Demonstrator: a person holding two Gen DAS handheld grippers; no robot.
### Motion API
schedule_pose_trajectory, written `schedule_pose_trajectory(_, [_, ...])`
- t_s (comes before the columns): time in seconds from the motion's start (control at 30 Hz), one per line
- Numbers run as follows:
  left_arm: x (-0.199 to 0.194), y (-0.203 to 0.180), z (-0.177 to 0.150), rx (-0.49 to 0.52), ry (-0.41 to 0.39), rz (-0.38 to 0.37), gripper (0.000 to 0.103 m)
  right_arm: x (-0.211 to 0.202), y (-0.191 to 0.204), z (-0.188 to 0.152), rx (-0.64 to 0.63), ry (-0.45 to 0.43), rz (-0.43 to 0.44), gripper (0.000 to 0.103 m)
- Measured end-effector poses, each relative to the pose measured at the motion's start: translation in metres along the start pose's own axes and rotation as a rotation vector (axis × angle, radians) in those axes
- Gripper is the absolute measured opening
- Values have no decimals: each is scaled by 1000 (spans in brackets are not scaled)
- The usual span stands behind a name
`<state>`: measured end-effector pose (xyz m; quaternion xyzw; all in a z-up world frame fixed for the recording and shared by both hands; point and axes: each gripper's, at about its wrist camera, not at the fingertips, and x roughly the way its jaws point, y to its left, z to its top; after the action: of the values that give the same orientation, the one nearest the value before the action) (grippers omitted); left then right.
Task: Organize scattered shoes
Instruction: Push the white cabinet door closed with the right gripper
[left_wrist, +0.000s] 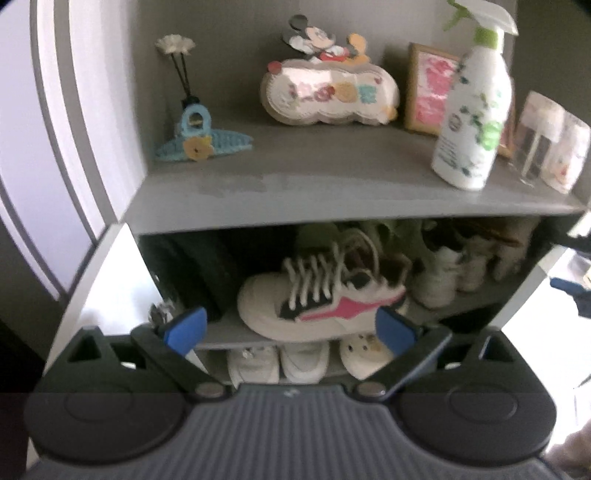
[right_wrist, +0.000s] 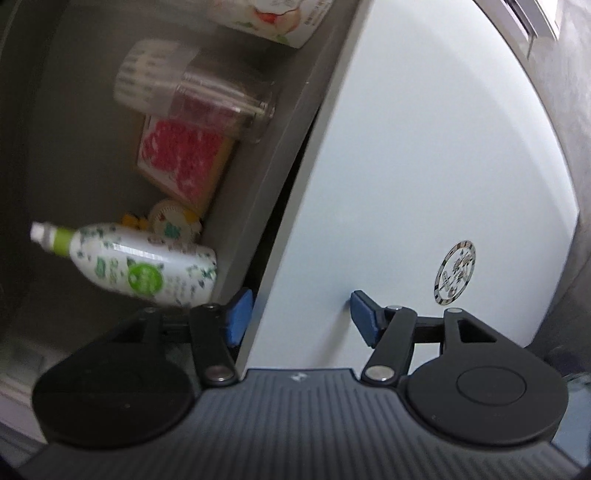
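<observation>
In the left wrist view a white sneaker (left_wrist: 317, 304) with a pink and black side stripe and white laces lies on the middle shelf of a grey cabinet (left_wrist: 332, 181). More shoes (left_wrist: 447, 273) stand behind it, and white shoes (left_wrist: 291, 362) sit on the shelf below. My left gripper (left_wrist: 291, 328) is open and empty, just in front of the sneaker. My right gripper (right_wrist: 301, 317) is open, its fingers astride the edge of the white cabinet door (right_wrist: 424, 184); whether the pads touch the door I cannot tell.
The upper shelf holds a spray bottle (left_wrist: 472, 110), a Mickey Mouse plaque (left_wrist: 328, 88), a pink framed picture (left_wrist: 428, 92), clear jars (left_wrist: 546, 140) and a blue hanger ornament (left_wrist: 199, 136). The right wrist view is rolled sideways and shows the bottle (right_wrist: 147, 266) and the picture (right_wrist: 184, 158).
</observation>
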<state>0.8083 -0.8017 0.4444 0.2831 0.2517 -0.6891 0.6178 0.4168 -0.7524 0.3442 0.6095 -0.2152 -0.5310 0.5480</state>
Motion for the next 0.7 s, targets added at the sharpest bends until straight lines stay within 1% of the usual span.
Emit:
schedule_pose_trajectory(0.13, [10, -8, 11, -5, 8, 8, 99, 11, -8, 2, 62, -34, 47, 62])
schedule_pose_trajectory(0.27, [22, -20, 18, 15, 38, 7, 99, 23, -16, 8, 123, -45, 96, 62])
schedule_pose_trajectory(0.33, [26, -25, 20, 22, 51, 3, 99, 30, -16, 12, 128, -41, 108, 62])
schedule_pose_trajectory(0.53, [29, -37, 23, 39, 51, -9, 99, 46, -19, 20, 147, -27, 134, 62])
schedule_pose_trajectory(0.6, [27, -40, 22, 45, 45, -14, 99, 46, -20, 21, 157, -12, 138, 60])
schedule_pose_trajectory(0.7, [24, -42, 19, 35, 39, -28, 99, 44, -16, 22, 139, -2, 110, 60])
